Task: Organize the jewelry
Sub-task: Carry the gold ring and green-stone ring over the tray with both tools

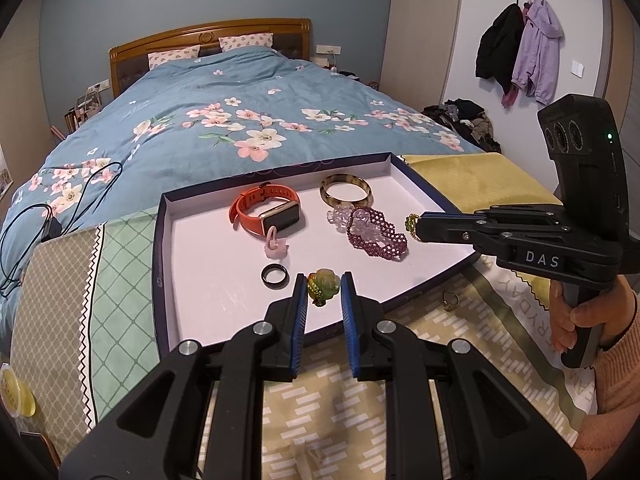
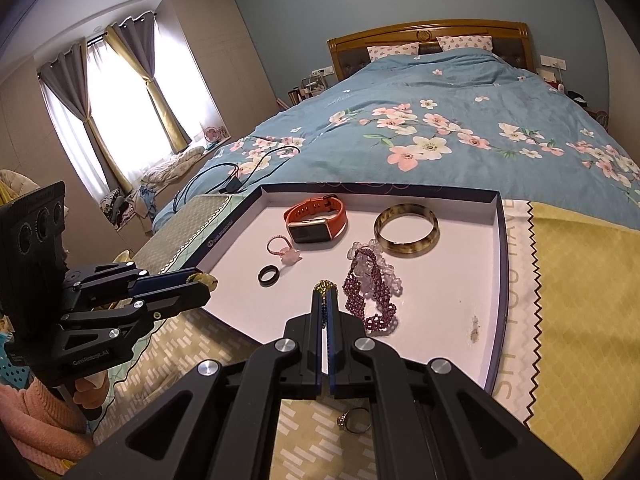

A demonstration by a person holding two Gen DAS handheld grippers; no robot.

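Two tools hold things over the white tray: left tool pinches a green charm, right tool squeezes a tiny beaded piece.

White-floored, navy-walled tray; orange-strapped smartwatch; tortoiseshell bangle; purple beaded bracelet; black ring; blue duvet with pink-white blossoms.

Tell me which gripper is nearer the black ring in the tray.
Left. The left gripper, holding a green pendant, hovers just beside the black ring; the right gripper sits farther off, by the purple beaded bracelet.
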